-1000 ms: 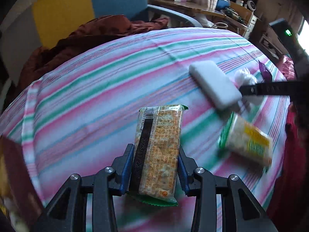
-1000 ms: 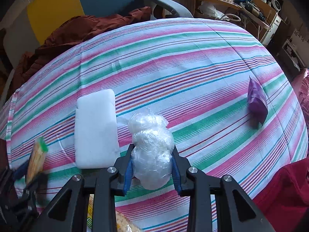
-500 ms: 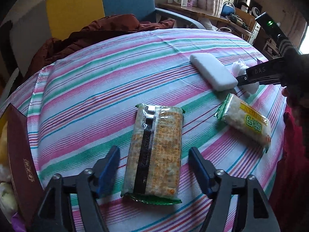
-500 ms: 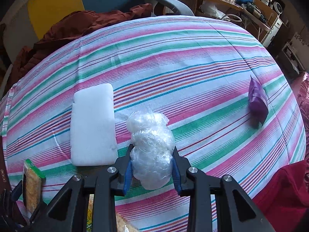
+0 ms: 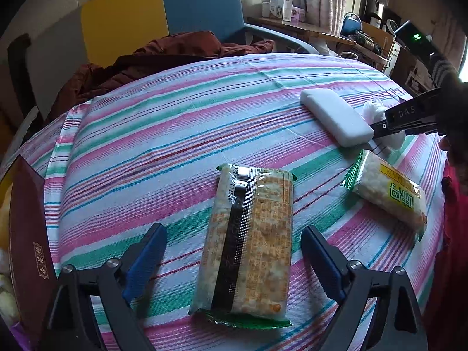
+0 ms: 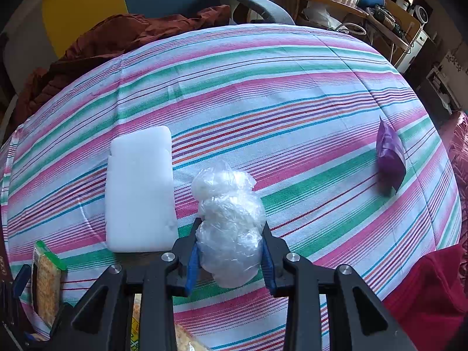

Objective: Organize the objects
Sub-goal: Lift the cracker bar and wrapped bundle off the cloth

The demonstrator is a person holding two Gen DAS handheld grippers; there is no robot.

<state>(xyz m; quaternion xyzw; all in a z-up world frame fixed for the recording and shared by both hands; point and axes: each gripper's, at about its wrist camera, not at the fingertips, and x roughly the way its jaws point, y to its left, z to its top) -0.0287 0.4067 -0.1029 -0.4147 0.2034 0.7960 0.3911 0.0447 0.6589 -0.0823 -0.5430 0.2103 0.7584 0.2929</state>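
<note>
Cracker pack set down, plastic bundle gripped

The left claw (image 5: 232,259) is opening, its pads clear of the cracker pack (image 5: 248,242) lying flat on the striped desk (image 5: 175,134), apparently releasing it there. The right claw (image 6: 229,259) pinches the crumpled plastic bundle (image 6: 229,222) beside the white block (image 6: 140,190), likely to tidy it next.

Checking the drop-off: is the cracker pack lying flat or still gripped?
Lying flat on the tablecloth. The cracker pack sits between the left gripper's opening jaws, untouched.
</note>
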